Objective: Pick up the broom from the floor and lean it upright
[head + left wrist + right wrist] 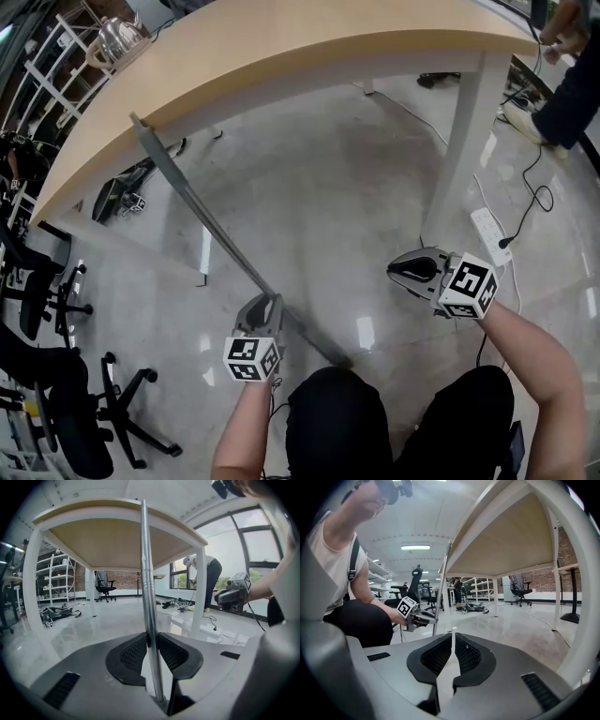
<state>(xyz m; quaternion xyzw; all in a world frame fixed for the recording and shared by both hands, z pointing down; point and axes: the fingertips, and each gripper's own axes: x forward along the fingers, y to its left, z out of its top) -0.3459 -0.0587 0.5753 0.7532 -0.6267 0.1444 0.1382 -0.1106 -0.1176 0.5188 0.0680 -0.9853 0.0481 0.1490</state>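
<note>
While the broom handle (pixel 199 202) leans on the table edge (pixel 281 73), the left gripper (pixel 271 300) clamps it for steadiness; the right gripper (pixel 395 270) hangs shut, empty.

No words, brands or numbers can be read. The only printed marks are black-and-white square codes, on the left gripper (pixel 271 302)'s cube (pixel 251 358) at six o'clock and the right gripper (pixel 396 270)'s cube at four o'clock.

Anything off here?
Nothing broken or spilled. Broom slants, top at the table edge, left gripper clamped on its pole. Power strip and cables lie loose on the floor near the table leg.
</note>
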